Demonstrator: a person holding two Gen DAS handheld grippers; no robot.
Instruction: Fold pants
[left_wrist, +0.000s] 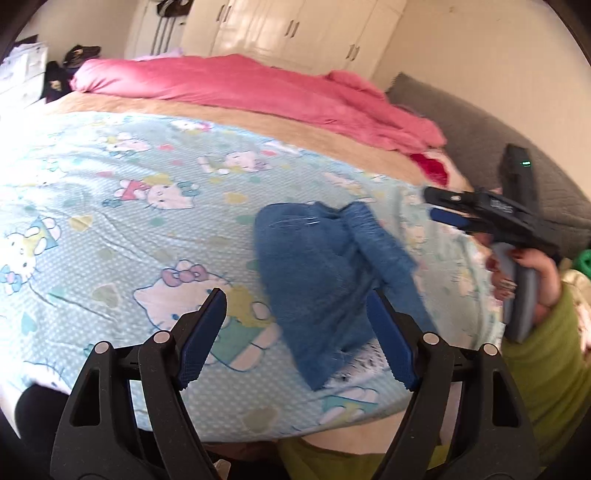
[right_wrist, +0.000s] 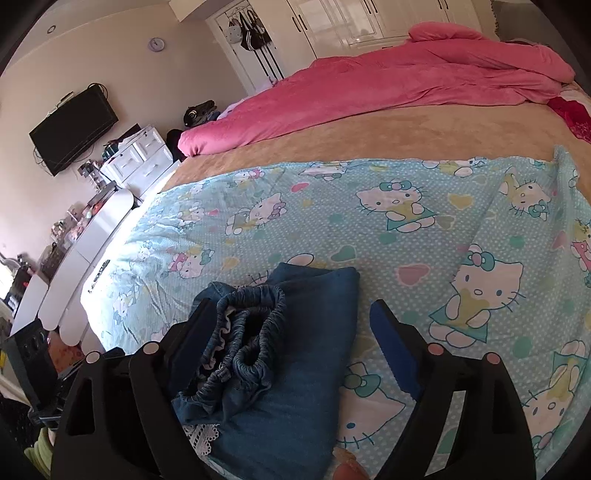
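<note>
Pants: small blue denim pants with a gathered elastic waistband (right_wrist: 280, 354) lie folded into a compact bundle on the pale blue cartoon-cat bedsheet (right_wrist: 369, 206), near the bed's front edge.
Progress: folding looks essentially finished; perhaps only a final tidy remains.
Left gripper (left_wrist: 295, 336): jaws apart, empty, above the bundle.
Right gripper (right_wrist: 291, 347): jaws wide, straddling the waistband, not pinching.
Room: bare sheet beyond and to both sides; rumpled pink plush blanket (right_wrist: 388, 88) well apart.

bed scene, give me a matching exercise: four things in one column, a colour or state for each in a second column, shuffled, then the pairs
Things:
1. pants
2. duvet
3. cartoon-cat sheet
4. right hand-held gripper

Colour or state:
A. pink, bunched at the far side of the bed
B. light blue, spread flat
C. open, holding nothing
D. blue denim, folded into a bundle

Pairs: 1-D, 2-A, 3-B, 4-C
</note>
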